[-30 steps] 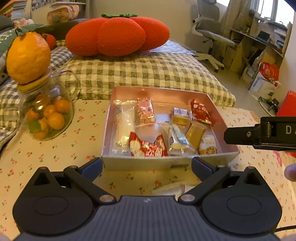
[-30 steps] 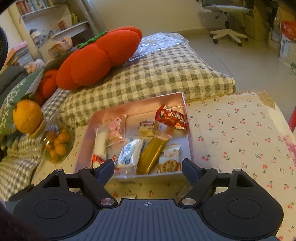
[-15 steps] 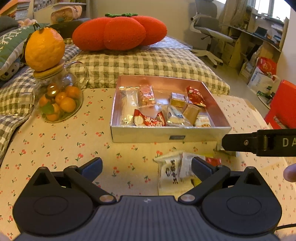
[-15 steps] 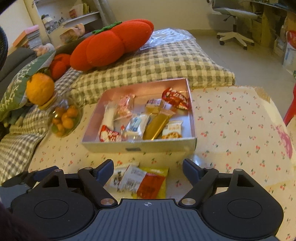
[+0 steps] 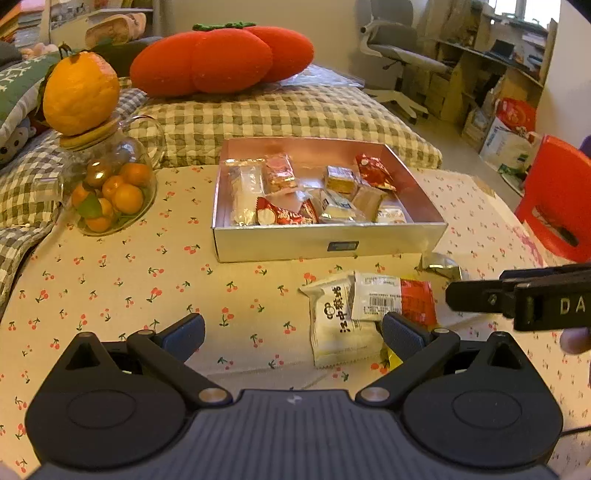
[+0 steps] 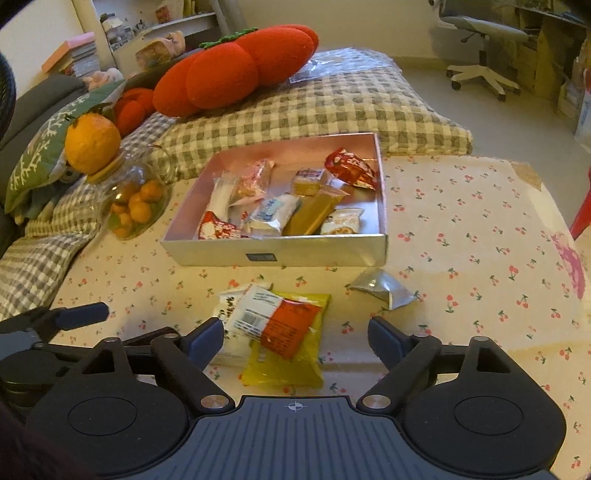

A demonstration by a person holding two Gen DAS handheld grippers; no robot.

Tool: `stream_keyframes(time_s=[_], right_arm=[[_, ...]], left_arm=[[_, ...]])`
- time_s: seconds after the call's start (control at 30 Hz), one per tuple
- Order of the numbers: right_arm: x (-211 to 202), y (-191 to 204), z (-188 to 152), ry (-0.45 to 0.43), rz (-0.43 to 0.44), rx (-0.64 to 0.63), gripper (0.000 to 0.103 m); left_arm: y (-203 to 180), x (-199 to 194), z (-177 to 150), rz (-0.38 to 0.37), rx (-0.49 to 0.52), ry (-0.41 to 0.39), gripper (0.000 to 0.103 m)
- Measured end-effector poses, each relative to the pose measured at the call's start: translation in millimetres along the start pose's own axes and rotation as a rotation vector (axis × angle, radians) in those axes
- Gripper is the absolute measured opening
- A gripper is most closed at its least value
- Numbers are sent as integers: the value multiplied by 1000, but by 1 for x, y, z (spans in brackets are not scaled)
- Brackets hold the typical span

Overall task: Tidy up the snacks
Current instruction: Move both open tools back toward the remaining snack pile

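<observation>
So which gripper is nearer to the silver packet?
Right. The right gripper is open just short of the silver packet, slightly to its left; the left gripper is further left, past the stacked packets.

Mid-frame sits the silver box (image 6: 280,254) of snacks; below it, loose packets (image 6: 280,325) lie between the right gripper (image 6: 295,334) fingers — spread wide, empty.

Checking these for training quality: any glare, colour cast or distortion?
Left wrist view: warm yellow cast, fisheye bending at the edges, window blown out, silver box front wall shiny. Right wrist view: same cast and bending, glare on the foil packet, far corners dark.
</observation>
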State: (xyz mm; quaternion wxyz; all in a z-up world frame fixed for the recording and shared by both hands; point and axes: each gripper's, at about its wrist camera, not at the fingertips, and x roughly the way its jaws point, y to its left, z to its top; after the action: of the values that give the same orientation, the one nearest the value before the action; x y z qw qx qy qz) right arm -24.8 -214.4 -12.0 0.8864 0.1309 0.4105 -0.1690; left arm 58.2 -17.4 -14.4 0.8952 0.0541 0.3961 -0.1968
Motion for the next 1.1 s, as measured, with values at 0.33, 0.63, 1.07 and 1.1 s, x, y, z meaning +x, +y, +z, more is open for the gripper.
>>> stream_keyframes(time_s=[0.33, 0.63, 1.07, 1.1], right_arm=[[-7, -26, -6, 0, -29, 21, 87], [3, -46, -15, 48, -71, 43, 87], [18, -36, -3, 51, -17, -4, 87], [20, -35, -2, 49, -9, -9, 87]], left_arm=[[1, 6, -13, -9, 11, 34, 102], [-12, 20, -19, -46, 64, 15, 99], [-23, 53, -15, -56, 10, 31, 71], [-23, 54, -14, -60, 9, 33, 69]])
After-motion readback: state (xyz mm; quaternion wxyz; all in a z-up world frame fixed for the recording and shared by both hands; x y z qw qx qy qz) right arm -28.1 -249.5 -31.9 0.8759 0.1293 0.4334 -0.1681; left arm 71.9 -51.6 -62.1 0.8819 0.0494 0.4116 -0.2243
